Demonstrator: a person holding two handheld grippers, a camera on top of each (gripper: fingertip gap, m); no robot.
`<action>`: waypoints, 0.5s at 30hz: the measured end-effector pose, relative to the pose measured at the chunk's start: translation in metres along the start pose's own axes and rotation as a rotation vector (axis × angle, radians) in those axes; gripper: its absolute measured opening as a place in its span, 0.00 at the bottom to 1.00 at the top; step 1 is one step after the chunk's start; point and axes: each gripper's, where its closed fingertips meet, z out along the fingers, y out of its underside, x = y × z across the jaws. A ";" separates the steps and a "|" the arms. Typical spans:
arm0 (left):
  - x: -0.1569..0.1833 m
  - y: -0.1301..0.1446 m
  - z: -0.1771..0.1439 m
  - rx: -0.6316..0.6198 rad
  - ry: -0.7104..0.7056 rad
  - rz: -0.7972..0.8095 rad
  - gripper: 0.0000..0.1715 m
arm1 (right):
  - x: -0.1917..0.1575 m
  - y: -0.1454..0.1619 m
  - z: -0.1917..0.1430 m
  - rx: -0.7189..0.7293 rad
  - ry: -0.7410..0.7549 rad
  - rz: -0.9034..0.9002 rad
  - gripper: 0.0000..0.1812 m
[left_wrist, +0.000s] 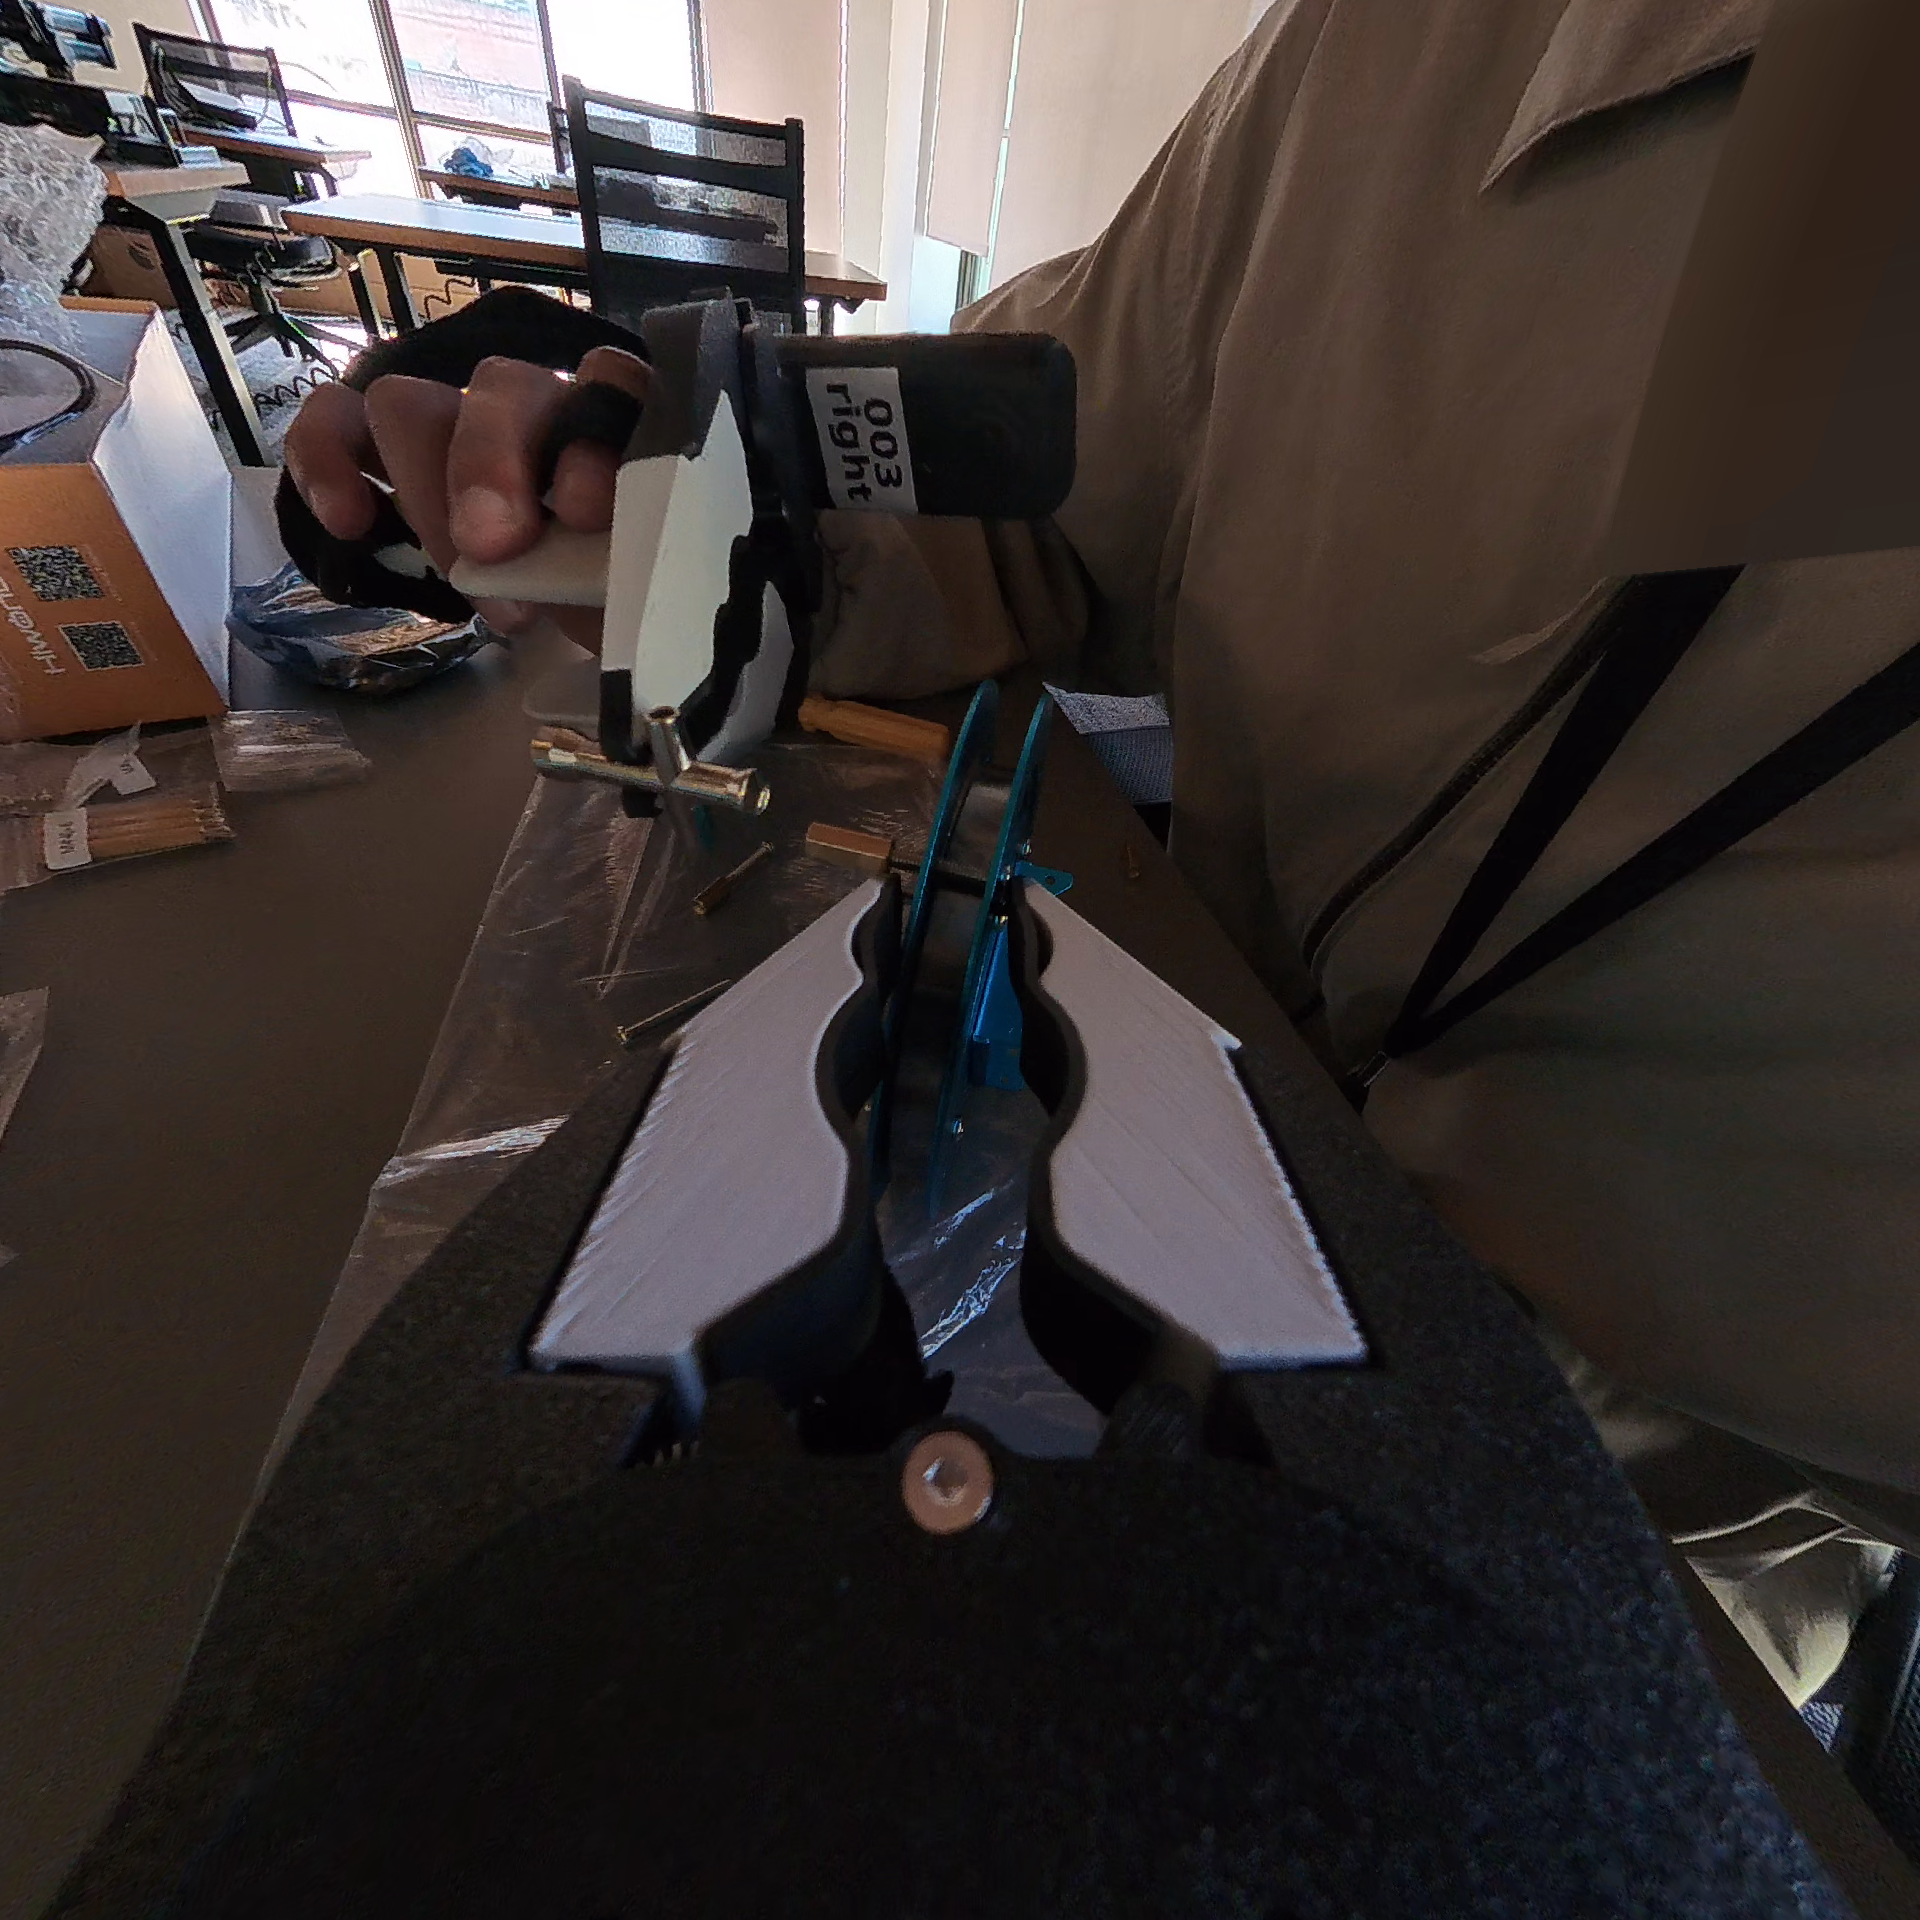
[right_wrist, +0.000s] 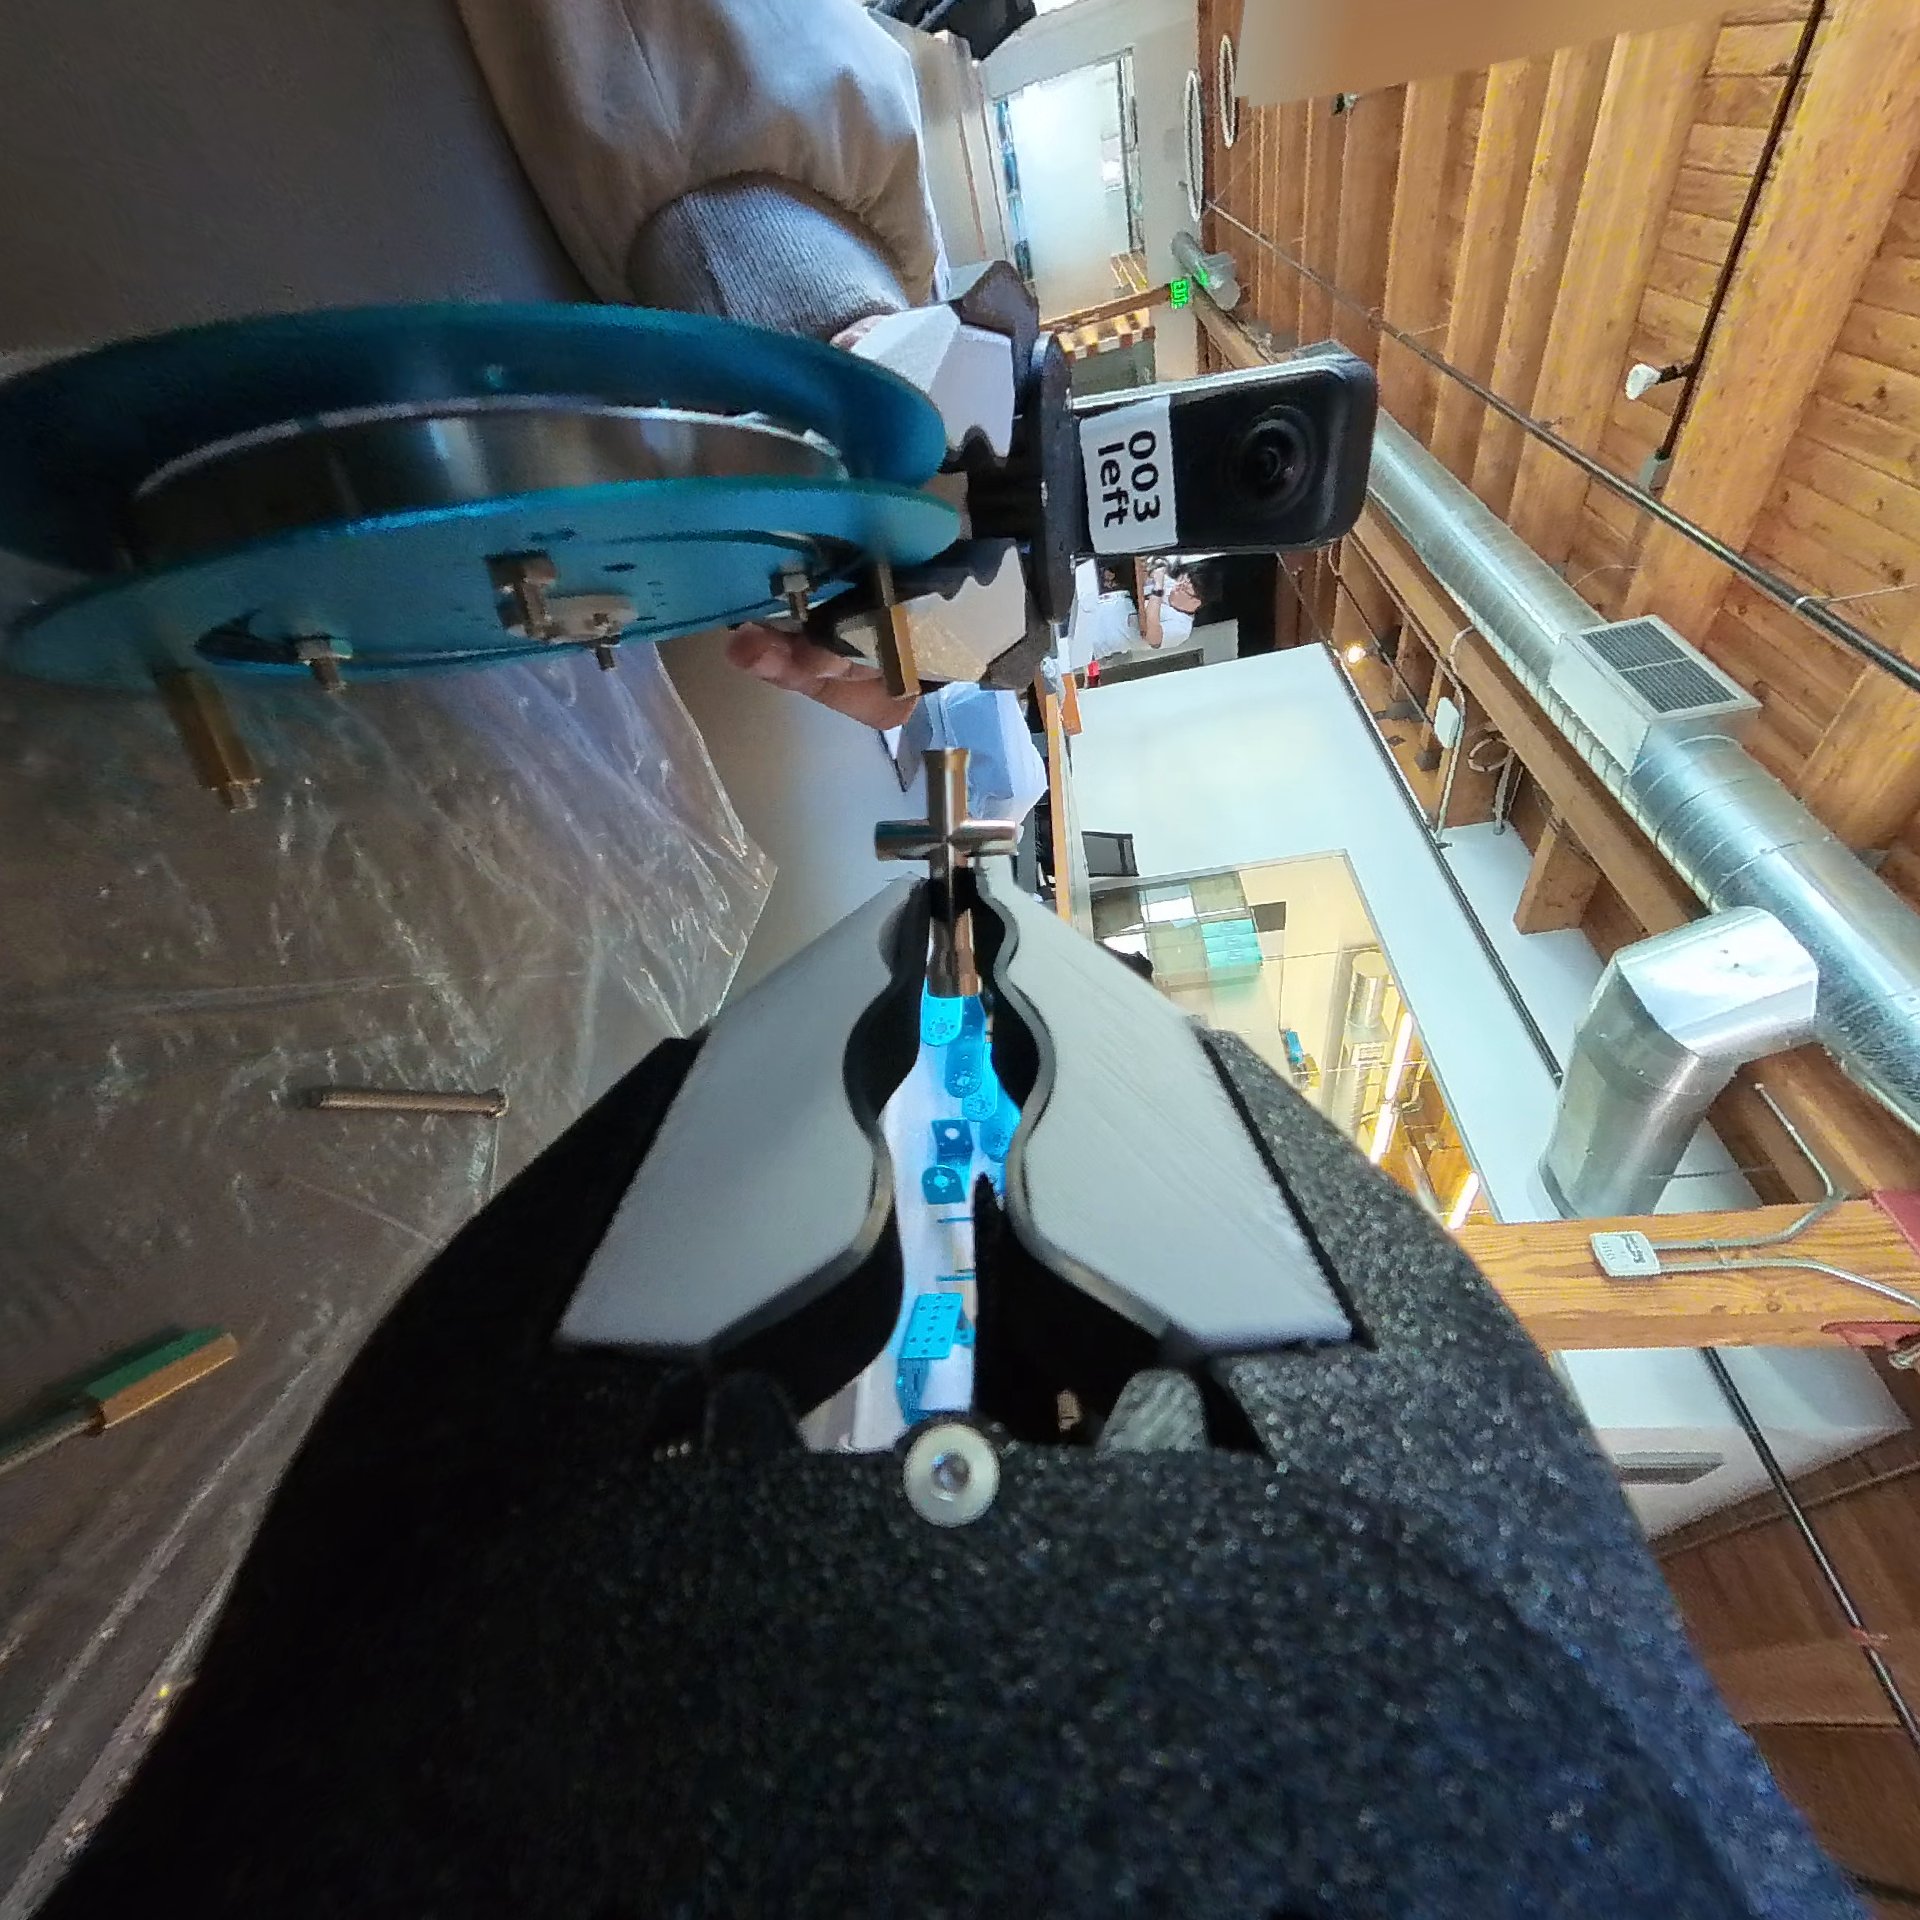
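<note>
Left claw (left_wrist: 961, 914) clamps the blue disc assembly (right_wrist: 468, 499) — right claw (right_wrist: 951, 894) grips a cross wrench (right_wrist: 948, 831).

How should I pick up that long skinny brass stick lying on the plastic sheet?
Pinch the brass stick at its middle, coming straight down from above, fingers across its thin width. It lies flat and alone on the plastic sheet, so an end grip might tip it. The right gripper is shut on the cross wrench, the left gripper on the blue discs.
</note>
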 end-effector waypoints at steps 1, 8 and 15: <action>0.000 0.000 0.000 0.000 0.000 0.000 0.11 | -0.001 0.000 0.000 0.000 -0.001 -0.008 0.03; 0.000 0.000 0.000 0.001 0.001 -0.004 0.11 | -0.004 -0.008 0.005 0.017 -0.011 -0.044 0.03; 0.000 0.000 0.000 0.001 0.003 -0.004 0.11 | -0.004 -0.009 0.006 0.010 -0.024 -0.079 0.03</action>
